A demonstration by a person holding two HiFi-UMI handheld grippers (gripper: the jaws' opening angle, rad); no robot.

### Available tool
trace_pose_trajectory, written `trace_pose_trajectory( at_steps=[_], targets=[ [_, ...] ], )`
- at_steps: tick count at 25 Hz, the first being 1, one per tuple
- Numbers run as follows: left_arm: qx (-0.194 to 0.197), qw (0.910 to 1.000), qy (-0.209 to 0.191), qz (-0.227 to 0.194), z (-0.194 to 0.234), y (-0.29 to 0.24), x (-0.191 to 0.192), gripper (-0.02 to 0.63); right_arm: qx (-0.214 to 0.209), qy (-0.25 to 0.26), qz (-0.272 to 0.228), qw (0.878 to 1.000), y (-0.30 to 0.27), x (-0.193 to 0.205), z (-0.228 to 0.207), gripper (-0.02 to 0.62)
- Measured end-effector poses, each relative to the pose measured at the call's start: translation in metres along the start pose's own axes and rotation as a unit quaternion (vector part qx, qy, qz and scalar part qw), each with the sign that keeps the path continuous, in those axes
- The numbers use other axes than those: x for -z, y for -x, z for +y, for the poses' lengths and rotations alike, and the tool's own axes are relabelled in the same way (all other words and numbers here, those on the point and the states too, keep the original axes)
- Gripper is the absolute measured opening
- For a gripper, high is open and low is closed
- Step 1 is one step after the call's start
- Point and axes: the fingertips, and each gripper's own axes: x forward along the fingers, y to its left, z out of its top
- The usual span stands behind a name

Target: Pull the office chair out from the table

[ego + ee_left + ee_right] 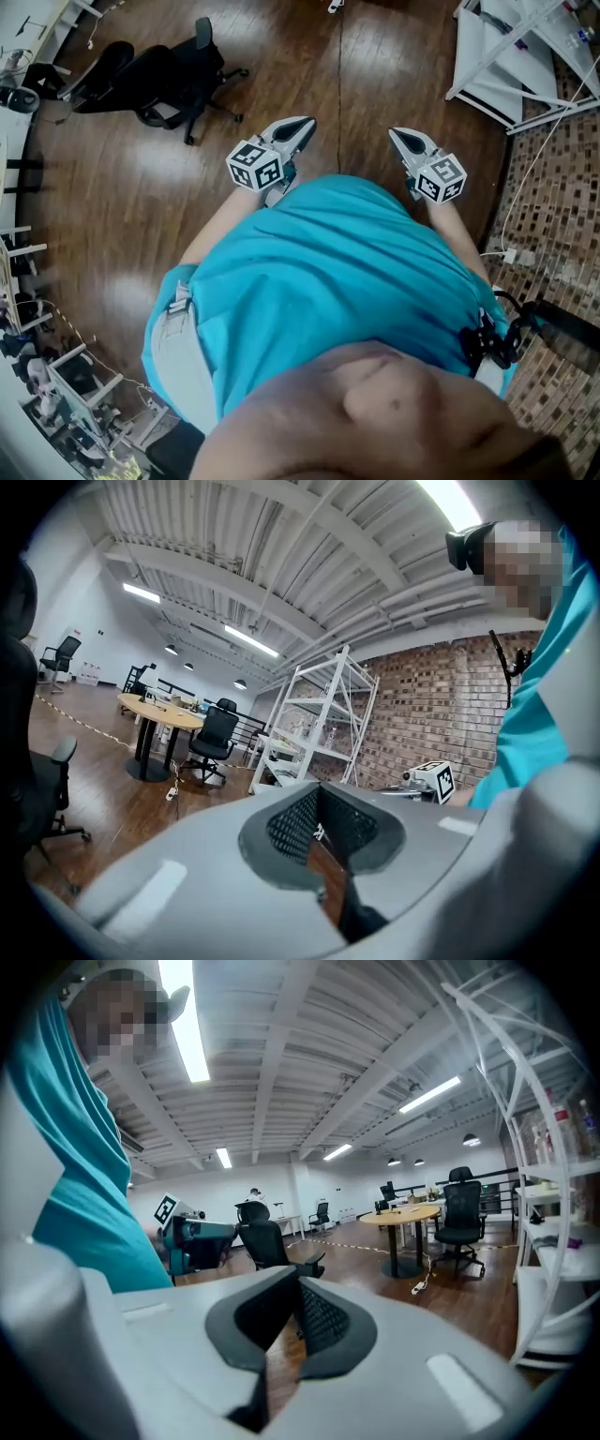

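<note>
Plainly, none of the pull is done yet, as far as these views let me judge. The left gripper [292, 131] and the right gripper [409, 142] are held up in front of the person's teal shirt [328, 272], over bare wooden floor [122, 197], and touch nothing. The left fingers [289, 825] are clenched tip to tip, with only floor showing through the wedge behind the tips. The right fingers [323, 1321] are clenched the same way and are just as empty.

One black office chair [461, 1211] stands drawn up to a round counter [408, 1215], well beyond the right fingers and somewhat to their right. From the left fingers the same pair lies far ahead and to the left. A second black chair [159, 75] stands free on the floor, well off to the left of the left fingers. I take the one at the round counter to be the chair meant, though that is a guess. Everything remains: closing the gap, taking hold and drawing the chair back.

The head view leaves the round counter out altogether, and the person's body fills its lower half. The chair there shows small, so how far its seat sits under the top cannot be told. A white shelf rack [506, 56] stands beyond the right fingers, cut off at the frame edge
</note>
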Motion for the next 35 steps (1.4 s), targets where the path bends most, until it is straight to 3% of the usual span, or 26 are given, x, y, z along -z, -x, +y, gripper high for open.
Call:
trace_pose_trajectory(
  at_steps=[5, 10, 17, 24, 35],
  targets=[
    [0.014, 0.9994, -0.031, -0.004, 0.010, 0.069, -0.006, 0.000, -0.002, -0.008, 0.006, 1.000, -0.037, 0.016, 0.061, -0.003],
    [0.007, 0.9993, -0.038, -0.003, 0.019, 0.106, 0.001, 0.000, -0.002, -0.010, 0.009, 1.000, -0.059, 0.013, 0.087, -0.003],
    [-0.017, 0.9977, -0.044, -0.048, -0.001, 0.115, -0.008, 0.000, -0.016, 0.005, 0.012, 1.000, -0.039, 0.001, 0.090, -0.005],
    [-0.016, 0.9978, -0.050, -0.041, -0.009, 0.092, -0.011, 0.000, -0.021, 0.010, 0.026, 0.999, -0.028, 0.001, 0.065, -0.005],
    [-0.023, 0.9982, -0.042, -0.036, -0.002, 0.091, -0.001, 0.000, -0.034, 0.016, 0.029, 0.999, -0.038, 0.007, 0.067, -0.005]
  ],
)
